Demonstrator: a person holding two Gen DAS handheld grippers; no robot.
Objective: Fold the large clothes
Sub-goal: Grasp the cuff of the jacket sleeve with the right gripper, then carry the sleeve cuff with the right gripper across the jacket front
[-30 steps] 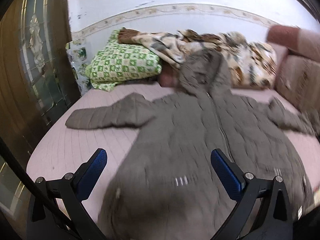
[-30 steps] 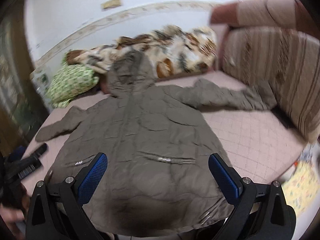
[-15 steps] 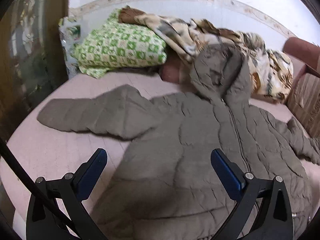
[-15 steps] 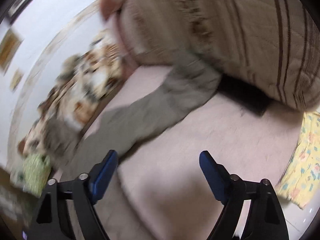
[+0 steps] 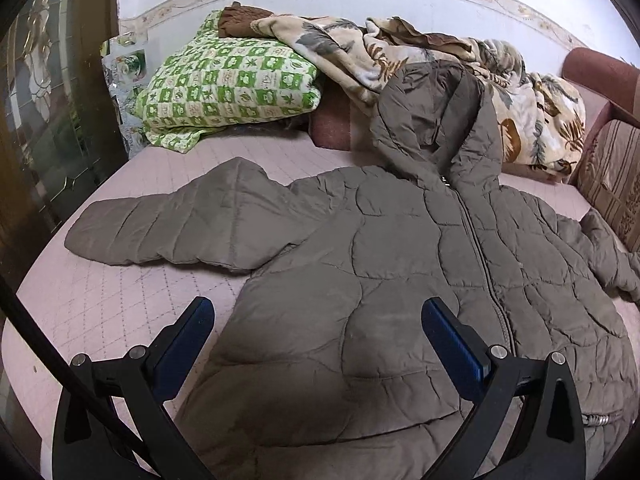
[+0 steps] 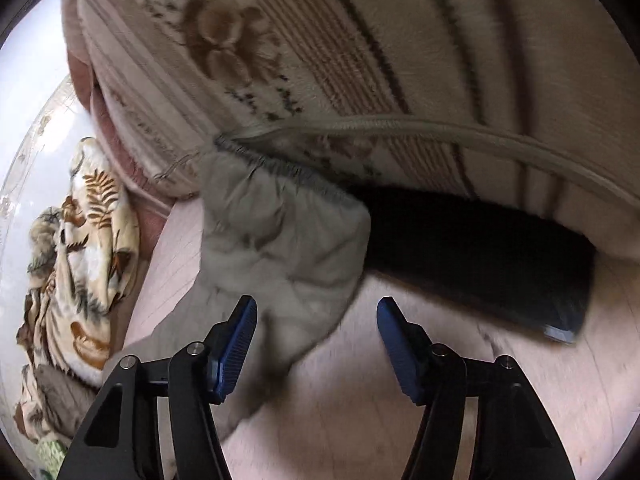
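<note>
A grey-brown quilted hooded jacket (image 5: 400, 280) lies spread face up on the pink quilted bed (image 5: 100, 300), its hood toward the wall and both sleeves stretched out. My left gripper (image 5: 318, 320) hovers open above the jacket's lower left front. In the right wrist view the end of the jacket's sleeve (image 6: 280, 240), with its elastic cuff, lies against a striped cushion. My right gripper (image 6: 316, 320) is just short of that sleeve, its jaws closing; the sleeve's edge lies between the blue pads (image 6: 236, 340), not pressed.
A green checked pillow (image 5: 228, 84) and a leaf-print blanket (image 5: 420, 52) are heaped at the head of the bed. A striped sofa cushion (image 6: 360, 60) borders the bed, with a dark gap (image 6: 480, 252) under it. A glass-panelled door (image 5: 40, 100) stands at the left.
My right gripper swung from over the jacket's hem to the sleeve end by the cushion, rolling as it went, and its jaws narrowed. My left gripper came lower and closer to the jacket.
</note>
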